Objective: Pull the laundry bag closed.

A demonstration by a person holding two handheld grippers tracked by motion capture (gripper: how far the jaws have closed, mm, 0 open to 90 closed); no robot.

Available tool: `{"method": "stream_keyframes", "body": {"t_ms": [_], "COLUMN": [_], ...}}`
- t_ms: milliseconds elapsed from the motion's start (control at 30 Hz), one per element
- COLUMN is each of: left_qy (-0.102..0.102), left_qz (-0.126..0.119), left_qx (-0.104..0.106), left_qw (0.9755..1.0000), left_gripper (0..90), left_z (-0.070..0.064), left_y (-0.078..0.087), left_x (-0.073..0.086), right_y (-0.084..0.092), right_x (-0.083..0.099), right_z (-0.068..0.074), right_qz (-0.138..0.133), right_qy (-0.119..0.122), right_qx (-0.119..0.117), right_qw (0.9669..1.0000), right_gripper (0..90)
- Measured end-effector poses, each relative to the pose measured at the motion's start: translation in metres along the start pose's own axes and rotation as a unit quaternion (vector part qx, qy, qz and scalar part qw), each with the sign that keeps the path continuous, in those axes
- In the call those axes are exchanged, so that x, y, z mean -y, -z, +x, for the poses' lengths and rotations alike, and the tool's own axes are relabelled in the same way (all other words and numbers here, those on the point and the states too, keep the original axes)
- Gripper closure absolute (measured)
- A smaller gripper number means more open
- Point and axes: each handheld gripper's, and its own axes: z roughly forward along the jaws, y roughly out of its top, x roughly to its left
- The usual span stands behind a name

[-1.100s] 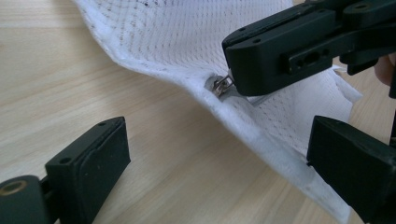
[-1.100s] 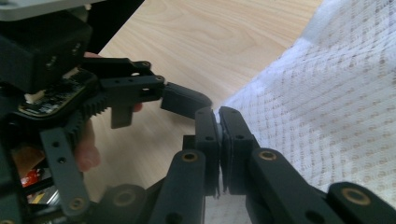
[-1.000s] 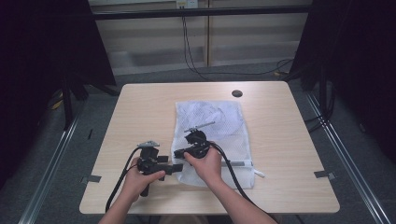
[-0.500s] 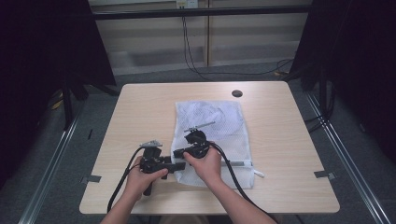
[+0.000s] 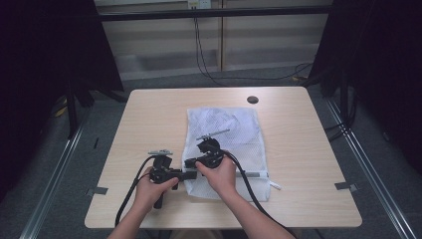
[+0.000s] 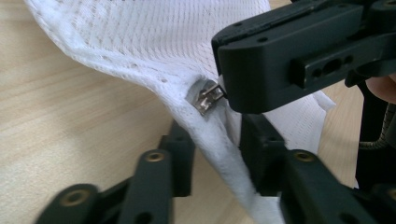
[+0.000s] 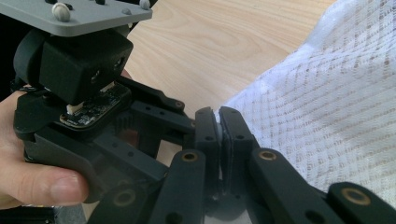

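With our right gripper (image 7: 219, 140) clamped on the mesh laundry bag's (image 5: 224, 134) corner and our left gripper (image 6: 210, 158), jaws just closing, straddling the hem at six o'clock below the zipper pull (image 6: 205, 97), thin mesh may slip free.

Even overhead light on the table (image 5: 149, 114), dark surroundings, close foreground softly blurred.

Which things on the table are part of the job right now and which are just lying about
In the job:
- white mesh bag
- its zipper pull
- left gripper, jaws just closing around the bag's edge
- right gripper, shut on the mesh

Just lying about:
- table's cable hole
- hanging cables behind the table
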Motion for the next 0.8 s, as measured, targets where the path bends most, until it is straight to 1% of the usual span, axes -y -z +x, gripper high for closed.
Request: {"method": "stream_keyframes", "body": {"t_ms": [33, 67, 100, 233, 267, 333, 367, 400, 433, 500, 567, 633, 667, 733, 800], "left_qy": [0.003, 0.002, 0.005, 0.015, 0.018, 0.020, 0.015, 0.018, 0.019, 0.013, 0.016, 0.011, 0.012, 0.012, 0.018], "left_qz": [0.000, 0.001, 0.001, 0.005, 0.005, 0.005, 0.006, 0.006, 0.003, 0.006, 0.005, 0.005, 0.006, 0.007, 0.002], "left_qx": [0.001, 0.001, 0.001, -0.009, -0.007, -0.006, -0.009, -0.009, -0.014, -0.018, -0.018, -0.023, -0.027, -0.027, -0.026], "left_qw": [1.0000, 1.0000, 1.0000, 0.9998, 0.9998, 0.9998, 0.9998, 0.9998, 0.9997, 0.9997, 0.9997, 0.9997, 0.9995, 0.9995, 0.9995], "left_gripper": [70.8, 73.3, 75.4, 83.9, 85.5, 86.5, 87.3, 87.3, 87.7, 88.0, 88.1, 88.1, 88.2, 88.3, 88.5], "left_z": [-0.0002, -0.0002, -0.0002, 0.0002, 0.0000, -0.0011, -0.0014, -0.0020, -0.0022, -0.0033, -0.0032, -0.0033, -0.0034, -0.0028, -0.0036], "left_y": [0.0000, 0.0003, 0.0004, 0.0018, 0.0021, 0.0026, 0.0029, 0.0033, 0.0038, 0.0045, 0.0049, 0.0051, 0.0051, 0.0057, 0.0060], "left_x": [0.0000, -0.0001, 0.0000, -0.0002, -0.0004, -0.0008, -0.0011, -0.0014, -0.0018, -0.0022, -0.0028, -0.0029, -0.0028, -0.0030, -0.0030], "right_y": [0.0000, 0.0000, 0.0001, 0.0020, 0.0026, 0.0033, 0.0041, 0.0041, 0.0045, 0.0051, 0.0055, 0.0057, 0.0058, 0.0059, 0.0067], "right_x": [0.0000, 0.0001, 0.0003, 0.0001, 0.0001, 0.0001, 0.0000, 0.0000, 0.0000, -0.0001, -0.0001, 0.0001, 0.0002, 0.0005, 0.0009], "right_z": [0.0000, 0.0002, 0.0004, 0.0003, 0.0002, 0.0002, 0.0002, 0.0002, 0.0005, 0.0005, 0.0005, 0.0003, 0.0001, -0.0005, -0.0013], "right_qz": [0.000, 0.000, -0.001, -0.001, -0.002, -0.003, -0.003, -0.003, -0.004, -0.005, -0.005, -0.006, -0.006, -0.005, -0.006], "right_qy": [0.000, 0.001, 0.002, 0.003, 0.003, 0.002, 0.002, 0.002, 0.001, 0.002, 0.002, 0.002, 0.000, 0.002, 0.000], "right_qx": [0.000, 0.000, 0.000, 0.001, 0.000, 0.000, -0.001, -0.001, -0.001, -0.002, -0.002, -0.002, -0.003, -0.004, -0.004], "right_qw": [1.0000, 1.0000, 1.0000, 1.0000, 1.0000, 1.0000, 1.0000, 1.0000, 1.0000, 1.0000, 1.0000, 1.0000, 1.0000, 1.0000, 1.0000], "right_gripper": [86.6, 86.6, 86.6, 86.6, 86.6, 86.6, 86.6, 86.6, 86.6, 86.6, 86.6, 86.6, 86.6, 86.7, 86.7]}}
